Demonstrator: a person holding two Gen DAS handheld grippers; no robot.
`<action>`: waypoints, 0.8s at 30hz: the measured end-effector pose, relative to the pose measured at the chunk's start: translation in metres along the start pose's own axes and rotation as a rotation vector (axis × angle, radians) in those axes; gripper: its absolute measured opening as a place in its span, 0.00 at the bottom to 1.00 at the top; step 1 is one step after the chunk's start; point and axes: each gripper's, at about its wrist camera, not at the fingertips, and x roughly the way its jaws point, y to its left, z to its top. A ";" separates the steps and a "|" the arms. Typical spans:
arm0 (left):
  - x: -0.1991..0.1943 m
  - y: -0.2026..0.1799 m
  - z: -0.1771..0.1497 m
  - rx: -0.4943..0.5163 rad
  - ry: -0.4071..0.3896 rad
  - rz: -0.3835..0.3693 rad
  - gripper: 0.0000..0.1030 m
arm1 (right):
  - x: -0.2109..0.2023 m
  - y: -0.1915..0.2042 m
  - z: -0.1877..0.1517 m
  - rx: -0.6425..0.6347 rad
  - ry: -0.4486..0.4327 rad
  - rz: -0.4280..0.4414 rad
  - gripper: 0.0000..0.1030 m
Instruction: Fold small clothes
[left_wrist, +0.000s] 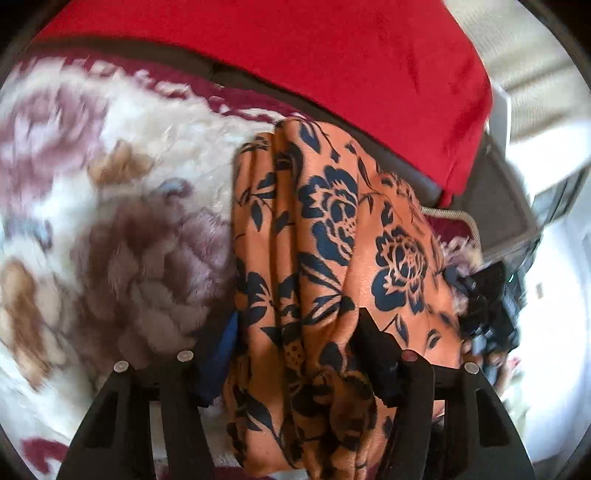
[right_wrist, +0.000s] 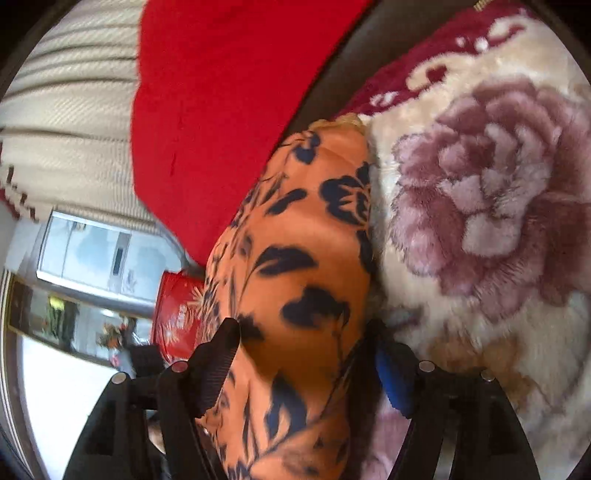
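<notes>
Where left hand-held gripper (left_wrist: 295, 354) clamps, garment (left_wrist: 332, 229) bunches.

A fluffy cream blanket (left_wrist: 122, 206) with mauve and tan flowers and a dark red border is covering the seat. A red cushion (left_wrist: 332, 62) is leaning behind it against the dark sofa back (left_wrist: 491, 199). A ribbed cream curtain (right_wrist: 70, 122) is hanging beyond the cushion, a red patterned tin (right_wrist: 177, 314) is standing on the floor, and a window (right_wrist: 88, 254) is letting in bright light.
</notes>
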 end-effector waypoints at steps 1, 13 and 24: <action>-0.006 0.002 0.002 -0.018 -0.013 -0.033 0.61 | -0.001 0.003 0.001 -0.012 -0.006 0.002 0.72; -0.002 -0.018 0.034 0.007 0.009 -0.012 0.43 | 0.004 0.018 -0.009 -0.042 -0.021 -0.068 0.72; 0.019 -0.024 0.035 0.103 0.046 0.038 0.16 | 0.004 0.024 -0.016 -0.056 -0.017 -0.085 0.72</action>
